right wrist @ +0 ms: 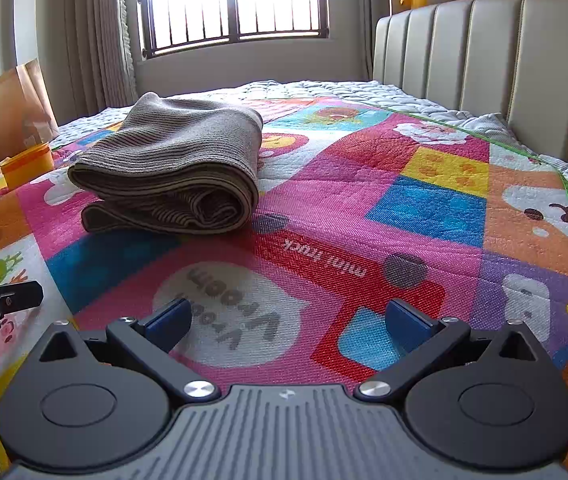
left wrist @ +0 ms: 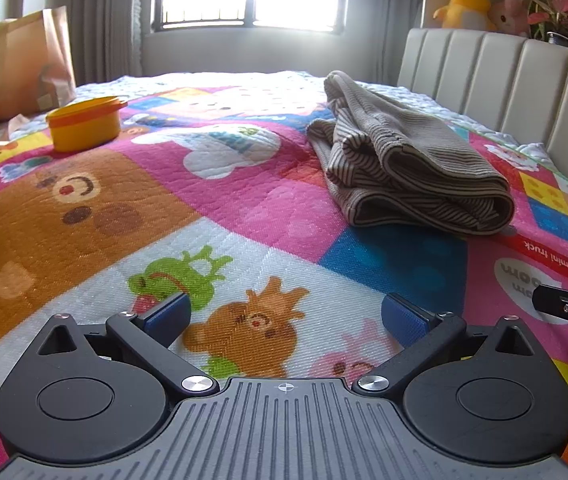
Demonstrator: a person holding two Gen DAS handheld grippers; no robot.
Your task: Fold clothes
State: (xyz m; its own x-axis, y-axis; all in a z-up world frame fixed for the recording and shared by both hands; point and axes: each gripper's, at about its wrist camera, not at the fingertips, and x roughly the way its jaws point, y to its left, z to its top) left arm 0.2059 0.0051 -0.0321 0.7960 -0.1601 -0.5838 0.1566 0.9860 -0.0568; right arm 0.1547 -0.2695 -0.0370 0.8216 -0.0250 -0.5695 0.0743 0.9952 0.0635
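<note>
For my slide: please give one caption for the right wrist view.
Open right gripper faces folded striped garment on colourful mat.

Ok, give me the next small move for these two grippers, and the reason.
Probably ease both forward toward the striped garment. It lies loosely bundled on the play mat, not neatly folded, well ahead of the left gripper and the right gripper. Both are open, holding nothing, with only mat between their fingers.
</note>
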